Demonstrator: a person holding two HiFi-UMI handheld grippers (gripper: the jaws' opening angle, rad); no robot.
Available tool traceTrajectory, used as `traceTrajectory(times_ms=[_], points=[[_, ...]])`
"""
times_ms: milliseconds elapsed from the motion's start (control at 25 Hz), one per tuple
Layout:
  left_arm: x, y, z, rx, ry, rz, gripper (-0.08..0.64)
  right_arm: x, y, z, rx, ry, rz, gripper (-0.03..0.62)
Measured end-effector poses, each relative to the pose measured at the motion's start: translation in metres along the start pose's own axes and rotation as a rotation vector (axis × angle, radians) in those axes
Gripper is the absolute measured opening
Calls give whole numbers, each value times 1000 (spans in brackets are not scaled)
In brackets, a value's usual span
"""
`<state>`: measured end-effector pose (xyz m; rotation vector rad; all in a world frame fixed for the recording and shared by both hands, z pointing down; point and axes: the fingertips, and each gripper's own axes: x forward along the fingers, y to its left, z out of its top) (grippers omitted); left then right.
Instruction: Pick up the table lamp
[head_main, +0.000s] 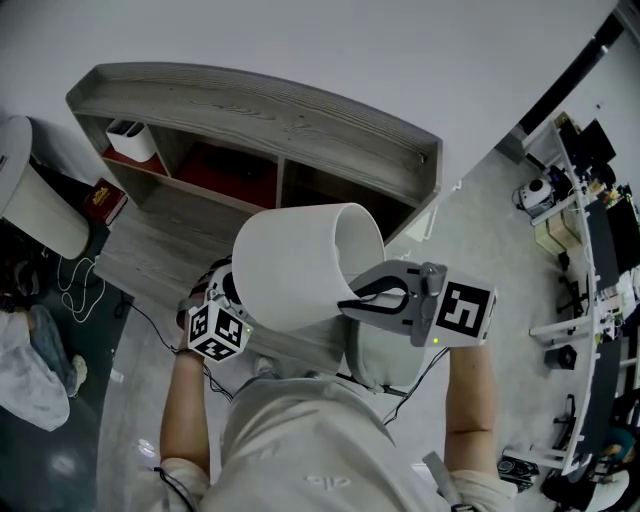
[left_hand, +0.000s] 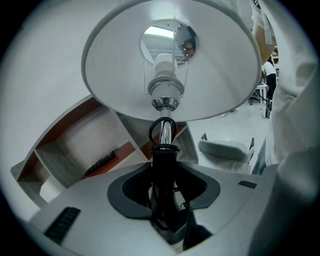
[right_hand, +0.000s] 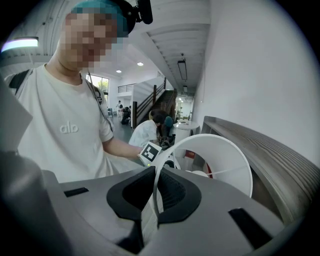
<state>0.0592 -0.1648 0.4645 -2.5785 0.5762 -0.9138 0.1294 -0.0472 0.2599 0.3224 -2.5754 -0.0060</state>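
Left tool (left_hand: 164, 175): clenched on the table lamp's (head_main: 295, 265) black stem (left_hand: 163, 152).
Right tool (right_hand: 156, 187): pinching the shade rim (right_hand: 167, 156), 5 o'clock.
Shelf (head_main: 250, 112): 12 o'clock of lamp.

Left claw (left_hand: 163, 192) clamps stem of table lamp (left_hand: 165, 87)

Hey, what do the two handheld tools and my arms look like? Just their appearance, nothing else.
The left tool and right tool are light grey shells with black jaw pads. Each carries a marker cube of black-and-white squares. A thin dark cable hangs under the right one. You wear a white short-sleeved T-shirt.
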Motion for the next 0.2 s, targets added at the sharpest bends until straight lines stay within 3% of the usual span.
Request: traceTrajectory(times_ms=[200], points=[[-2, -3, -3, -2, 1, -5, 161, 2, 3, 0, 7, -1, 9, 43]])
